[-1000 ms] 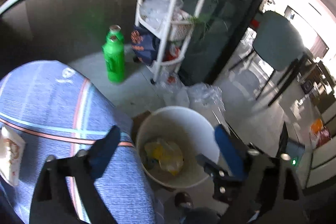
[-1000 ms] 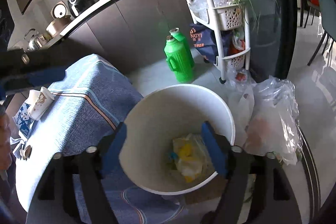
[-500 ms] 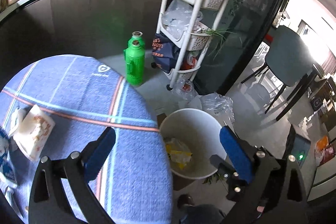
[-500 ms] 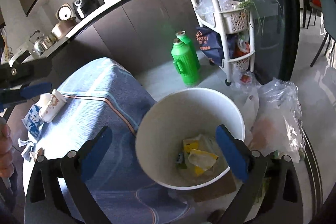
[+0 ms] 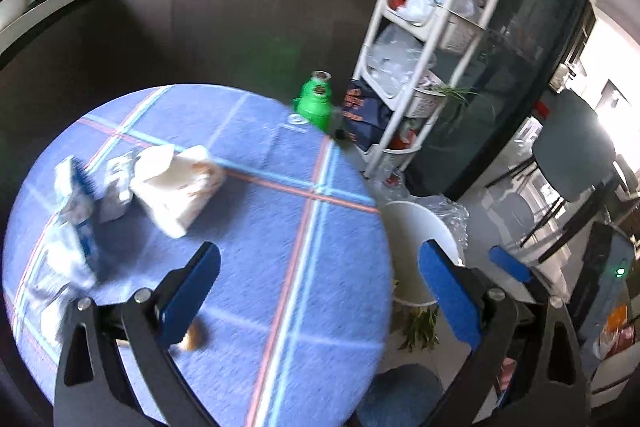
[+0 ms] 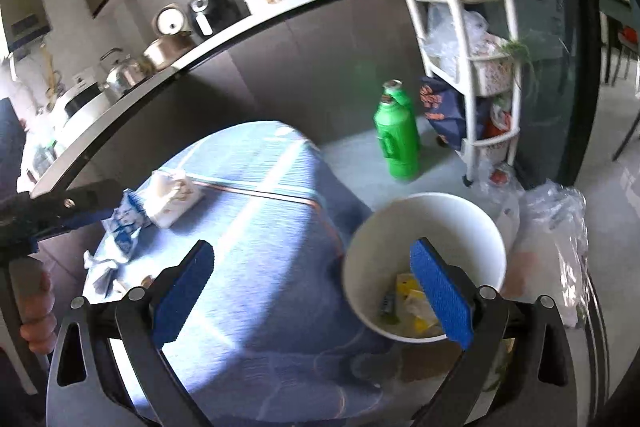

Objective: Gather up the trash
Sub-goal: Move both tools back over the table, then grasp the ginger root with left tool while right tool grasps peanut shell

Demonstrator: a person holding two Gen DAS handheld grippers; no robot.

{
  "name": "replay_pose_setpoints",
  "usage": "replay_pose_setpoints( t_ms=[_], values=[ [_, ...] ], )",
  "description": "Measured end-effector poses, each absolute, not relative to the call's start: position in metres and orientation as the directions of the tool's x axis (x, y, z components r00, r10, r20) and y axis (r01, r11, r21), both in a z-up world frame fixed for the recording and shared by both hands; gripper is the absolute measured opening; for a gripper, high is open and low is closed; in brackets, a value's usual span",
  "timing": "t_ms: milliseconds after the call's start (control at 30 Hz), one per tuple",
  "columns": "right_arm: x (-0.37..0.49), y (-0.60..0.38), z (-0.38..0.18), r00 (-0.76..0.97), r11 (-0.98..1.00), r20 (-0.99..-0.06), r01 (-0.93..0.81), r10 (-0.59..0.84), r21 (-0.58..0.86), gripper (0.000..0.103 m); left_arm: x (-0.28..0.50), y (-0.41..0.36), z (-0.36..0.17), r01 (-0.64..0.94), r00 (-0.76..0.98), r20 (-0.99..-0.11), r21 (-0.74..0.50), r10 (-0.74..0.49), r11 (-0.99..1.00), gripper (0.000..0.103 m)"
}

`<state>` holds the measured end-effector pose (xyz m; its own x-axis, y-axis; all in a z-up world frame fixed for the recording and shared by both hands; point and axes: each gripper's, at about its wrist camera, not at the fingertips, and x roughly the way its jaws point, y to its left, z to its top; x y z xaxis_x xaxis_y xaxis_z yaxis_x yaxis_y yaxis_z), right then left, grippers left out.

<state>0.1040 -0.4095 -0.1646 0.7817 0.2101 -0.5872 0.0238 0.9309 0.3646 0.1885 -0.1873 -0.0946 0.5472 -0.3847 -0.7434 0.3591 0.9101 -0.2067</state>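
White bucket [image 6: 424, 227] holds yellow wrappers [image 6: 412, 297]; left claw [image 5: 320, 291] and right claw [image 6: 312, 291] gape wide, empty.

A round table [image 5: 280, 227] under a blue plaid cloth fills the lower left of the left wrist view. Toward its left side lie a white crumpled paper carton [image 5: 178, 183], blue-and-white wrappers [image 5: 80, 203] just beside it, and a small brown scrap [image 5: 192, 337] near the bottom edge. On the floor [image 6: 360, 155] at right stand a white bin [image 6: 424, 259] and a green bottle [image 6: 396, 143].
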Motion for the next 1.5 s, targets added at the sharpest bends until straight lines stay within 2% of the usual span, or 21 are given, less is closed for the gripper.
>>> replay_pose_setpoints(
  t_ms=[600, 700, 967, 1000, 1033, 1067, 1100, 1200, 1267, 1400, 1500],
  values=[
    [0.092, -0.281, -0.114, 0.74, 0.948, -0.592, -0.243, 0.319, 0.207, 0.094, 0.143, -0.049, -0.091, 0.177, 0.61, -0.743, -0.212, -0.276, 0.961, 0.099],
    [0.095, -0.258, -0.116, 0.722, 0.947, -0.616, -0.275, 0.316, 0.164, 0.094, 0.138, -0.025, -0.1, 0.141, 0.6, -0.753, -0.232, -0.269, 0.963, 0.099],
    [0.119, -0.202, -0.141, 0.629, 0.924, -0.688, -0.341, 0.362, 0.174, 0.093, 0.137, 0.028, -0.132, 0.076, 0.568, -0.778, -0.276, -0.269, 0.958, 0.099],
    [0.124, -0.197, -0.146, 0.614, 0.922, -0.7, -0.342, 0.365, 0.18, 0.089, 0.137, 0.033, -0.134, 0.074, 0.567, -0.778, -0.279, -0.271, 0.957, 0.099],
    [0.128, -0.194, -0.15, 0.602, 0.922, -0.711, -0.341, 0.364, 0.184, 0.079, 0.137, 0.036, -0.137, 0.072, 0.566, -0.778, -0.282, -0.272, 0.957, 0.099],
    [0.133, -0.188, -0.157, 0.585, 0.925, -0.729, -0.333, 0.355, 0.183, 0.073, 0.137, 0.042, -0.14, 0.07, 0.563, -0.779, -0.288, -0.276, 0.955, 0.099],
    [0.137, -0.185, -0.163, 0.575, 0.927, -0.74, -0.329, 0.349, 0.181, 0.064, 0.138, 0.046, -0.142, 0.068, 0.559, -0.78, -0.297, -0.283, 0.952, 0.098],
    [0.15, -0.178, -0.177, 0.546, 0.935, -0.771, -0.3, 0.329, 0.188, 0.049, 0.14, 0.052, -0.149, 0.068, 0.541, -0.782, -0.328, -0.311, 0.942, 0.088],
    [0.158, -0.174, -0.186, 0.535, 0.942, -0.785, -0.279, 0.313, 0.186, 0.045, 0.142, 0.053, -0.153, 0.074, 0.525, -0.784, -0.345, -0.331, 0.936, 0.085],
    [0.168, -0.168, -0.196, 0.521, 0.948, -0.8, -0.265, 0.297, 0.179, 0.035, 0.146, 0.042, -0.161, 0.102, 0.492, -0.784, -0.381, -0.38, 0.919, 0.071],
    [0.172, -0.166, -0.202, 0.514, 0.947, -0.805, -0.269, 0.296, 0.176, 0.035, 0.15, 0.032, -0.169, 0.115, 0.459, -0.782, -0.42, -0.423, 0.9, 0.059]
  ],
)
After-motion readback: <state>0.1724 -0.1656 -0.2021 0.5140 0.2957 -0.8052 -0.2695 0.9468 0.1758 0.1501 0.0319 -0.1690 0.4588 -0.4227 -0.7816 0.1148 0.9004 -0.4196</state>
